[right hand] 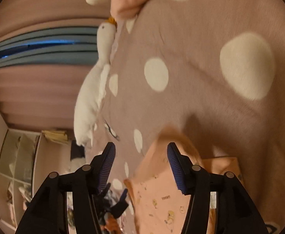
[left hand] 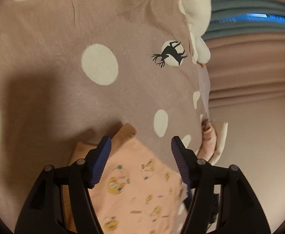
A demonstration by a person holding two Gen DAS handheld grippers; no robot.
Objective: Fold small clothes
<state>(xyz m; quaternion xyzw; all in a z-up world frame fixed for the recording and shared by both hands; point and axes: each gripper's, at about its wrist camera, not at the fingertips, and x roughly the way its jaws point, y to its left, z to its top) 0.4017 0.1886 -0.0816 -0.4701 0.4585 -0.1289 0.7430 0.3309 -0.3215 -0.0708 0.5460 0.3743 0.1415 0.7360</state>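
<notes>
- Lying near the spotted blanket [left hand: 54, 68] edge, the peach garment [left hand: 142, 185] is resting flat.
- Left gripper [left hand: 141, 146] is hanging released above it.
- Right gripper [right hand: 141, 152] is hovering released too.

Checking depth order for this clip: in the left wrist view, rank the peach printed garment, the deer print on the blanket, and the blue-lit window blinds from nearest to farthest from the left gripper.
1. Peach printed garment, lying between the open fingers of the left gripper.
2. Deer print, ahead, mid-blanket.
3. Window blinds, far upper right, beyond the bed.
</notes>
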